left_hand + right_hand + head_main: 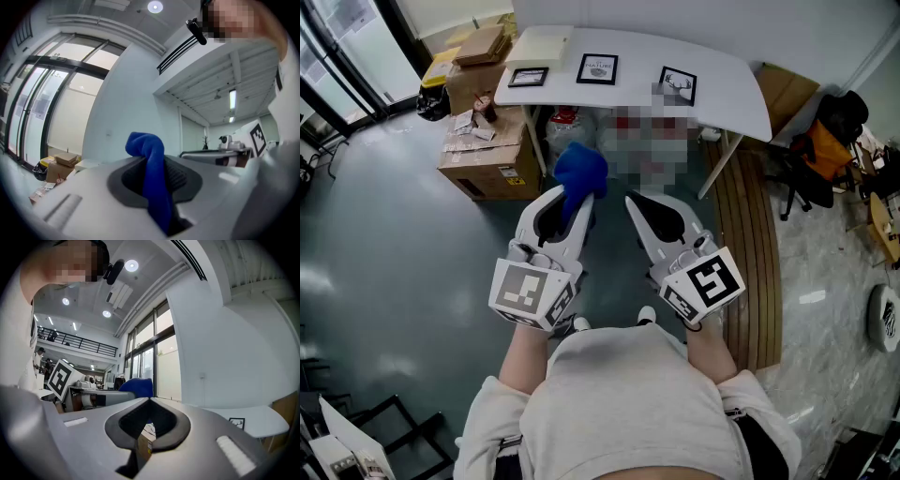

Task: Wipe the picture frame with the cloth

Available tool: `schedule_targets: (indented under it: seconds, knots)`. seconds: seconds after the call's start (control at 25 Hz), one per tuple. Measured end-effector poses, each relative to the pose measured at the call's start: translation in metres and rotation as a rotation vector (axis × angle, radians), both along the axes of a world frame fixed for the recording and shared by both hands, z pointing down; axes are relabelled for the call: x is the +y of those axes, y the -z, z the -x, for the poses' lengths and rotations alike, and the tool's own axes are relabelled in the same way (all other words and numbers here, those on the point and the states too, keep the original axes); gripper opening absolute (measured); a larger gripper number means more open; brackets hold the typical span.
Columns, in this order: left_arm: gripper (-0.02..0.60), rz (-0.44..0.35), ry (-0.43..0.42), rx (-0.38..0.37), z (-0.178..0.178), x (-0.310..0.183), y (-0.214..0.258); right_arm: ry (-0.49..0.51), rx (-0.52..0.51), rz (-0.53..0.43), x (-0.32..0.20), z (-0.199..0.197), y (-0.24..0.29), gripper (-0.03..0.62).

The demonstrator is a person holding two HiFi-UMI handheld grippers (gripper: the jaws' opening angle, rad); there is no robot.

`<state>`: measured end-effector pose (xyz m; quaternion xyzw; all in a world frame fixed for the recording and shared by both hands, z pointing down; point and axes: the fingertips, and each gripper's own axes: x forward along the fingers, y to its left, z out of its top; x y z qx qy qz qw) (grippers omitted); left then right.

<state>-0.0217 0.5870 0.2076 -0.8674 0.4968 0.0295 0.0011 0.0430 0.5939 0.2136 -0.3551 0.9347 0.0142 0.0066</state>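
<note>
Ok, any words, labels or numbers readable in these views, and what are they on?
No text can be read.
Middle picture frame on the white table: a line of print, too small to read.
Cardboard box: stickers, too small to read.
Marker cubes on the left tool and right tool: square patterns, no letters.
Blue cloth in the left tool: no print.
</note>
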Motion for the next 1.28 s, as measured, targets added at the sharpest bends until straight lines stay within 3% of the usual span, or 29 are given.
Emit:
schedule_targets:
  seconds: [0.48,1.08,1.28]
  knots:
    - [0.064,0.007,-0.008,0.010,0.010,0.004,-0.003,-0.005,0.011,0.005,0.003,0.011,-0.002,0.002]
    - [0.064,0.010,-0.063,0.004,0.069,0.018,-0.010,-0.065,-0.023,0.016,0.023,0.067,-0.009,0.002]
    - [0.064,0.022,-0.078,0.020,0.070,0.010,-0.016,-0.060,-0.010,0.020,0.022,0.073,-0.015,0.002]
